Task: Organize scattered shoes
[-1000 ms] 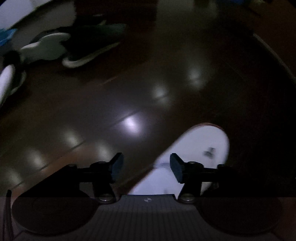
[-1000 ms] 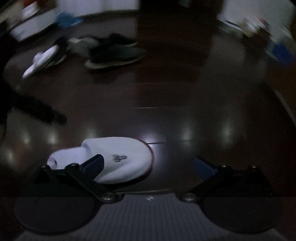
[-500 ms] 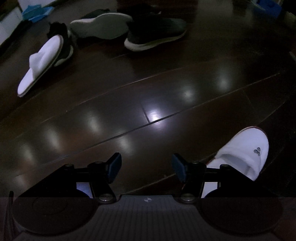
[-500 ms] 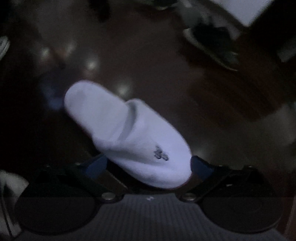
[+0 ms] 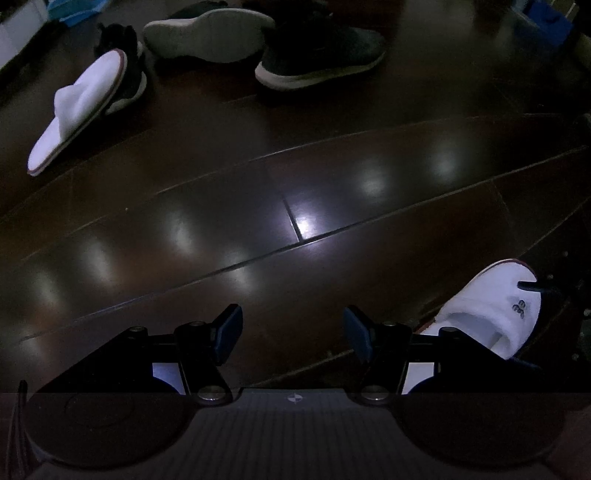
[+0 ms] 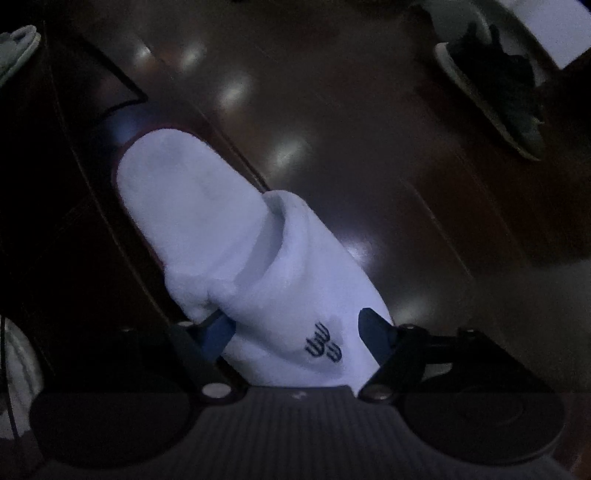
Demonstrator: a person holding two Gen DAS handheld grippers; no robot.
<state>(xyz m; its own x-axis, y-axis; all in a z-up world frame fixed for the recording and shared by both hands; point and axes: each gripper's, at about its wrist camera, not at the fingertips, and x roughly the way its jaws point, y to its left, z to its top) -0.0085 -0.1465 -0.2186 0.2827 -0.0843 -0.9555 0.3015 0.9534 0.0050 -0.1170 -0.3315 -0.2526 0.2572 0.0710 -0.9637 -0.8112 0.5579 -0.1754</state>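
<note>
A white slipper [image 6: 236, 236] with a small dark logo lies toe-first between the fingers of my right gripper [image 6: 295, 332], and both blue pads press its toe sides. The left wrist view shows the same slipper [image 5: 491, 306] low on the right, on the dark wood floor. My left gripper [image 5: 293, 332] hovers open over bare floor, with nothing between its pads. Its matching white slipper [image 5: 77, 110] leans against a black shoe [image 5: 129, 62] at the far left. An upturned sneaker [image 5: 207, 35] shows its pale sole beside an upright dark sneaker [image 5: 321, 55].
The glossy dark plank floor [image 5: 295, 192] stretches between my left gripper and the far shoes. A blue box [image 5: 546, 14] sits at the far right. In the right wrist view a dark sneaker [image 6: 495, 85] lies at the upper right and a pale shoe [image 6: 18, 51] at the upper left.
My right gripper has swung over the white slipper and narrowed its fingers onto the toe. The left gripper's view has shifted off that slipper towards the far shoes; it stays open.
</note>
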